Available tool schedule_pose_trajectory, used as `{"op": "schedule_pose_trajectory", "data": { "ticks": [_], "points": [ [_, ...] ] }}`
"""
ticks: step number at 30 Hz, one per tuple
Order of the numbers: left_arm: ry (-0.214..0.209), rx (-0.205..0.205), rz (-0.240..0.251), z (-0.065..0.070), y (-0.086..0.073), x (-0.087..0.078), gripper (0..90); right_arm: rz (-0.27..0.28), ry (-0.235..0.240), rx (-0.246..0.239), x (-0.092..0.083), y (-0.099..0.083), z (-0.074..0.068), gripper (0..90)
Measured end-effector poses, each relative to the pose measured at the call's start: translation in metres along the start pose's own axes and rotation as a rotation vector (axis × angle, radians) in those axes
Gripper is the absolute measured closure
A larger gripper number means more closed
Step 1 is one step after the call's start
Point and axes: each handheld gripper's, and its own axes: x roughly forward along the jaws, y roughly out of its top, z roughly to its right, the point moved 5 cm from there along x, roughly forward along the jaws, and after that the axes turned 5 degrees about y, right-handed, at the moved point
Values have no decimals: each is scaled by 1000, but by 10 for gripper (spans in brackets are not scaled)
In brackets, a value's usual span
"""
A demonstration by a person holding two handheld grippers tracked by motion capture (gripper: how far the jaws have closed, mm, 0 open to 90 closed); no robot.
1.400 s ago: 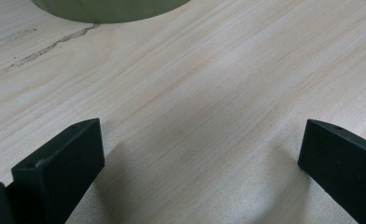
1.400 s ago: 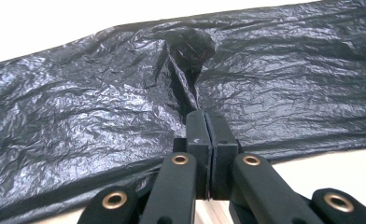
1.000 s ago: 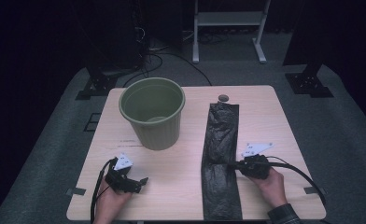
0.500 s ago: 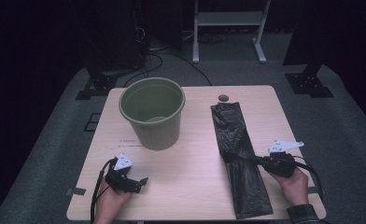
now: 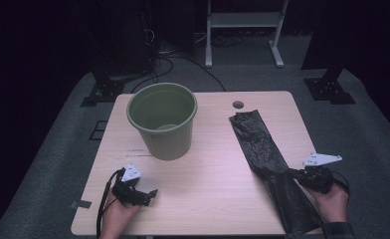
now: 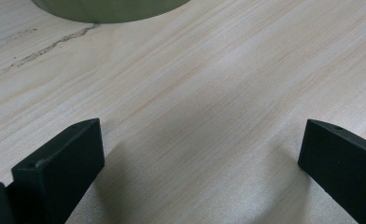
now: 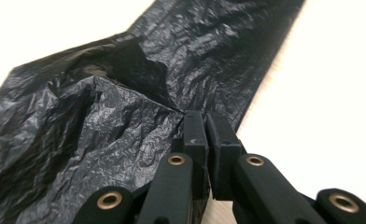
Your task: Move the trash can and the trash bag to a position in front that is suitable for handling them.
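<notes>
Dragged rightward since the earlier frames, the black plastic bag [image 5: 267, 164] now lies slanted across the table's [image 5: 208, 199] right side. Its near edge is pinched in the right gripper [image 7: 204, 122], jaws clamped together on the crinkled, glossy film. Left gripper [image 6: 200, 154] rests wide apart near the green bucket [image 5: 162, 119].

Bin [image 5: 162, 121] on table [image 5: 213, 199] back-left — bag [image 5: 272, 169] flat along rt side, hole [image 5: 238, 104] just behind it
</notes>
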Motion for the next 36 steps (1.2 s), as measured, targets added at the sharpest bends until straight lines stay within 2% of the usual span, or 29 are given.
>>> {"op": "schedule_pose_trajectory", "data": {
  "ticks": [2, 4, 6, 7, 8, 10, 13, 14, 21, 24, 28, 29, 31, 36],
  "points": [
    [0, 0, 0, 0, 0, 0, 0, -23, -36, 5, -4, -7, 6, 865],
    [0, 0, 0, 0, 0, 0, 0, -25, -42, 6, -5, -9, 8, 852],
    [0, 0, 0, 0, 0, 0, 0, -18, -51, 23, -9, -12, 11, 796],
    [0, 0, 0, 0, 0, 0, 0, 4, -60, 41, -15, -14, 13, 732],
    [0, 0, 0, 0, 0, 0, 0, 4, -60, 41, -15, -14, 13, 732],
    [0, 0, 0, 0, 0, 0, 0, 31, -63, 49, -20, -13, 13, 654],
    [0, 0, 0, 0, 0, 0, 0, 65, -53, 60, -24, -11, 11, 582],
    [0, 0, 0, 0, 0, 0, 0, 86, -35, 66, -24, -8, 7, 550],
    [0, 0, 0, 0, 0, 0, 0, 78, -5, 35, -9, 1, -8, 267],
    [0, 0, 0, 0, 0, 0, 0, 77, 17, 55, 1, 5, -13, 163],
    [1, -1, 0, 0, 0, 0, 0, 99, 53, 69, 8, 7, -17, 127],
    [0, -1, 0, 0, 0, 0, 0, 100, 57, 59, 10, 7, -18, 126],
    [1, 0, 0, 0, 0, 0, 0, 90, 46, 46, 15, 7, -20, 98],
    [6, -6, 0, 1, 0, 0, 0, 52, 32, 48, 24, 3, -19, 97]
  ]
}}
